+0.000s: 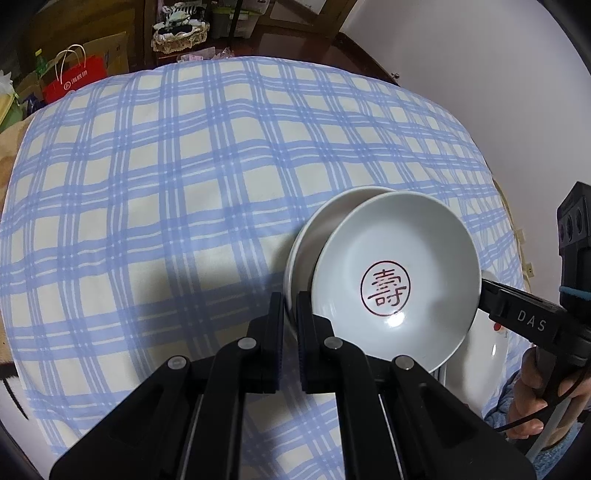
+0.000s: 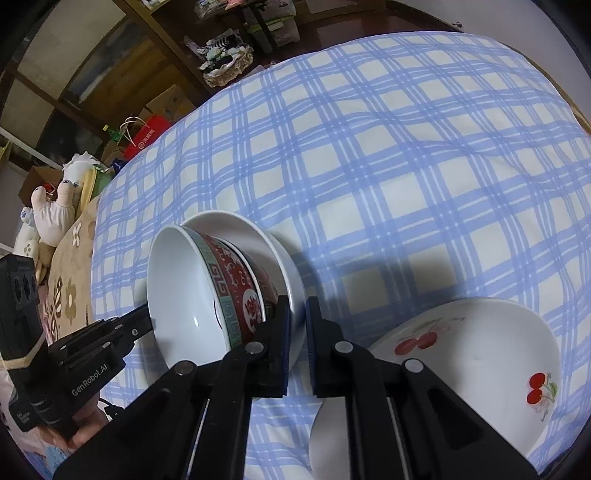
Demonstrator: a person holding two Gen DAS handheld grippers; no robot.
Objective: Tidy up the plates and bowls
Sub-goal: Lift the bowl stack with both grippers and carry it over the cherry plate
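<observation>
A white deep plate (image 1: 295,254) (image 2: 255,232) lies on the blue checked cloth. Nested in it is a bowl (image 1: 399,258) (image 2: 184,295) with a red patterned outside and a red character on its white floor. My left gripper (image 1: 290,310) is shut on the plate's near rim and shows in the right wrist view as a black gripper (image 2: 144,321) at the far side. My right gripper (image 2: 297,317) is shut on the opposite rim, reaching in from the right (image 1: 487,295). Whether the plate is off the cloth I cannot tell.
A white dish with cherry prints (image 2: 480,362) (image 1: 484,347) sits close beside the right gripper. The checked cloth (image 1: 184,184) spreads wide beyond the dishes. Boxes, a red bag (image 1: 74,79) and a basket (image 1: 181,31) stand past its far edge. A hand (image 1: 535,398) holds the right gripper.
</observation>
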